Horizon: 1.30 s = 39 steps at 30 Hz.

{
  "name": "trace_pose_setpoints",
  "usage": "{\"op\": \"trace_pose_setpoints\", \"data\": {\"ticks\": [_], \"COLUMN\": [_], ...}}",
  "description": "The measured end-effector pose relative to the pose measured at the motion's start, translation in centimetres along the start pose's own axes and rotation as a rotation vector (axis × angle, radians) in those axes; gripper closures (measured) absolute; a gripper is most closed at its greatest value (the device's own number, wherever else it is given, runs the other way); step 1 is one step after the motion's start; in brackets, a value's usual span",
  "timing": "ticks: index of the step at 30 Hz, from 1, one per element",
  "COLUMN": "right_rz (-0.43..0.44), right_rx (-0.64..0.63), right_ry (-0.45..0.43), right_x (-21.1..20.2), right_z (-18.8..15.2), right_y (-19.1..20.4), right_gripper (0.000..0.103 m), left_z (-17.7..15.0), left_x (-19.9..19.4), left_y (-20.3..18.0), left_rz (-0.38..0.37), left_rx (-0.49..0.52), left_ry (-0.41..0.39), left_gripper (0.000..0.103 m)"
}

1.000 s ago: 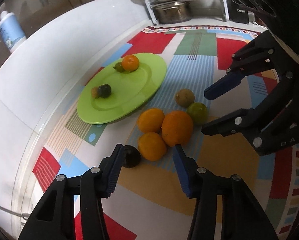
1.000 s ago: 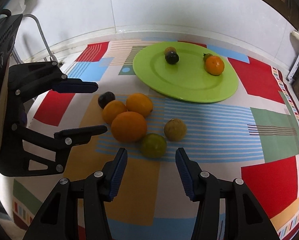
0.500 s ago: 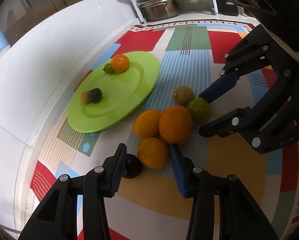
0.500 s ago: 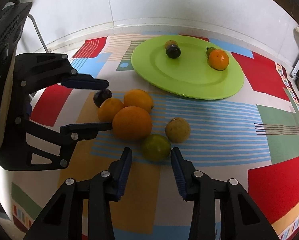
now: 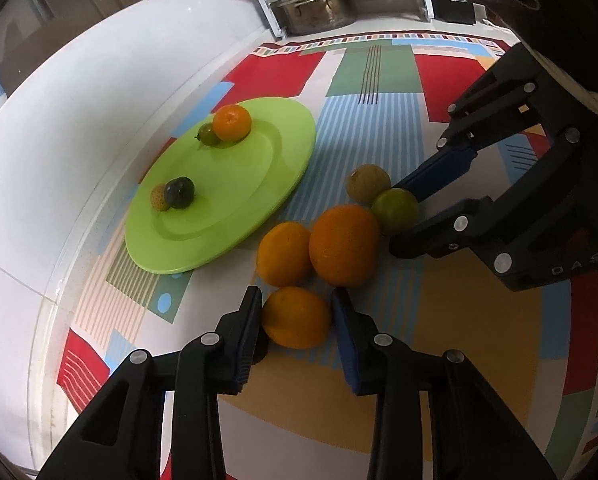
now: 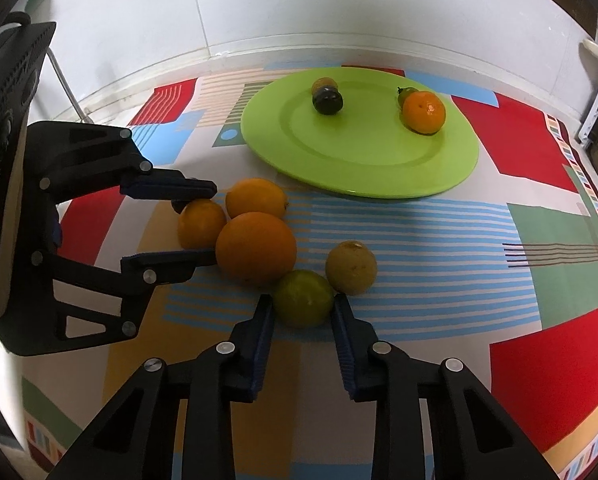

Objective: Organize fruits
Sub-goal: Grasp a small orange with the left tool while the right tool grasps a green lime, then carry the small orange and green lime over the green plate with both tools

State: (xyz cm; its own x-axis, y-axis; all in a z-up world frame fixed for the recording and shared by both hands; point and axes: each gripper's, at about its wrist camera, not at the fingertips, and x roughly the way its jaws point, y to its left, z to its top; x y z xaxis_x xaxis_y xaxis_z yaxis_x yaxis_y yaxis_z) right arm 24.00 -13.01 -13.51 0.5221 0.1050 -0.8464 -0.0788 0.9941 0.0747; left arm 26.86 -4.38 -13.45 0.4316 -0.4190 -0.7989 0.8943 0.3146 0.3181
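A green plate holds a small orange, a green fruit, a dark fruit and a brownish one. On the mat lie three oranges, a green citrus and a tan fruit. My left gripper is open, its fingers on either side of the nearest orange, close to it or touching. My right gripper is open around the green citrus. A big orange sits between both. A dark fruit is mostly hidden behind my left finger.
A colourful patterned mat covers the counter. A white wall runs behind the plate. A dish rack with a steel pot stands at the far end. The tan fruit touches the green citrus.
Both grippers moved forward and narrowed. The left now straddles the nearest orange, the right now straddles the green citrus. The fruits have not moved.
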Motion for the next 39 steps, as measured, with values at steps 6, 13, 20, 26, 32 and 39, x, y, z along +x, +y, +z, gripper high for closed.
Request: {"op": "trace_pose_setpoints", "data": {"ticks": [6,13,20,26,32,39], "right_rz": [0.022,0.047,0.075,0.091,0.106,0.129], "right_rx": [0.009,0.013,-0.006,-0.016,-0.033,-0.043], "right_ry": [-0.007,-0.036,-0.072,-0.111,-0.152,-0.199], "right_x": [-0.2,-1.1,-2.4,-3.9,-5.3,-7.3], "right_z": [-0.2,-0.3,-0.4,-0.2,0.0,0.5], "right_y": [-0.2,-0.6,-0.6,-1.0,-1.2,-1.8], "right_gripper": [0.073,0.073,0.073,0.073,0.073,0.073], "left_z": [0.2,0.0,0.2,0.7,1.1,1.9], "left_x": [-0.6,-1.7,-3.7,-5.6,-7.5,-8.6], "left_y": [0.3,0.4,0.2,0.1,0.0,0.1], "left_rz": [0.016,0.023,0.046,0.094,0.154,0.198], "left_rx": [-0.117,-0.263,-0.413,-0.534,-0.639,-0.736], "left_ry": [-0.015,-0.017,-0.046,-0.080,-0.112,-0.138], "left_gripper": [0.068,0.068,0.068,0.068,0.068,0.068]}}
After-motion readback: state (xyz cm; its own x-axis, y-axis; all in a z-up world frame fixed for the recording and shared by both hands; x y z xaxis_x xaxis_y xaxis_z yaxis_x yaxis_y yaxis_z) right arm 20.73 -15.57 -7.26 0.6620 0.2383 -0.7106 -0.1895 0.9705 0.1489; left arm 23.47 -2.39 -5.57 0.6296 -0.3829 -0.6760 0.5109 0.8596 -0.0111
